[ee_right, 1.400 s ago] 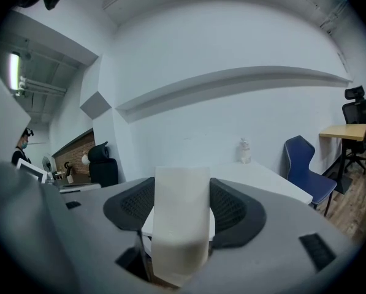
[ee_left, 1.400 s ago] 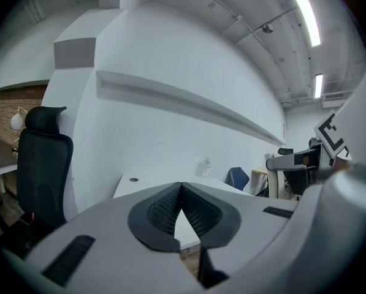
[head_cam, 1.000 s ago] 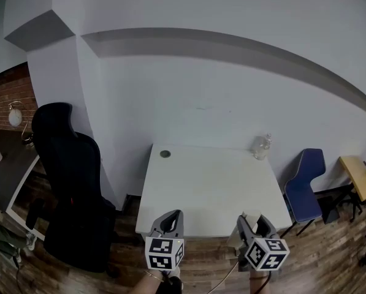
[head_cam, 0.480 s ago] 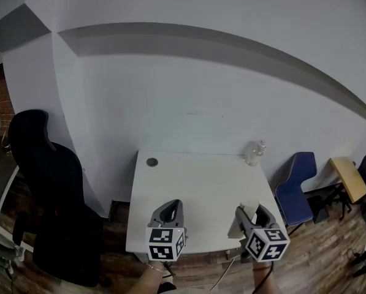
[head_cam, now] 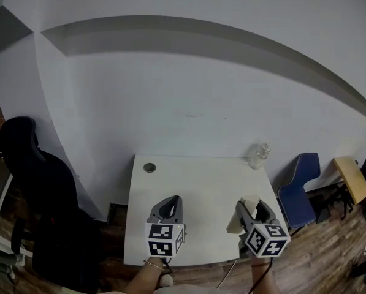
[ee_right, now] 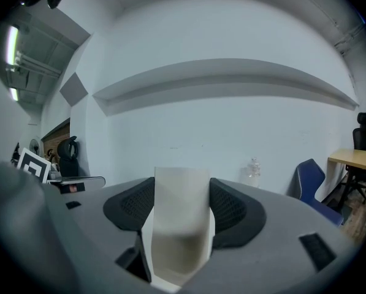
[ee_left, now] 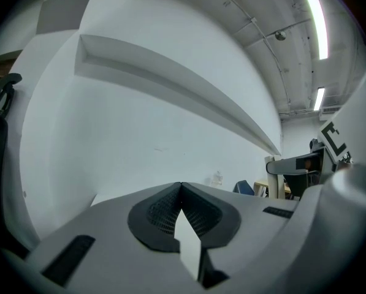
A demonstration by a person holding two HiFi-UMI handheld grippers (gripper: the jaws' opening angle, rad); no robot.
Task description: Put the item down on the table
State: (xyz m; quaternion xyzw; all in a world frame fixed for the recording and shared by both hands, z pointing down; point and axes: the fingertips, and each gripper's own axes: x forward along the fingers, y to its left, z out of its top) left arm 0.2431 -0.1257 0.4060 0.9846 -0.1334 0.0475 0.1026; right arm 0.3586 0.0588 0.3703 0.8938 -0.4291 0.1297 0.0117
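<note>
Right now, gripping a pale cream rectangular block point(ee_right: 179, 225) with the right hand-held gripper point(ee_right: 181, 204), jaws parted just to the block's width and pressed against its two sides. Dark ribbed pads point(ee_right: 232, 210) touching it left and right, top edge poking up past the jaw tips. From the head view, same block point(head_cam: 238, 220) carried over the near right part of the white square surface point(head_cam: 195, 185); impossible to tell whether resting on the top or clear of it.

Over to the left hand-held gripper point(ee_left: 181, 187): jaws closed tip to tip, nothing caught between them, only a pale sliver showing lower down between its own ribbed pads point(ee_left: 161, 212). Held over the near left part of the surface, well apart from the block.

Further back, upright at the far right corner, a clear plastic bottle point(head_cam: 259, 156); at the far left corner, a small round dark disc point(head_cam: 149, 168). Off to the right of the surface, a blue chair point(head_cam: 299, 185); off to the left, a black office chair point(head_cam: 29, 182).
</note>
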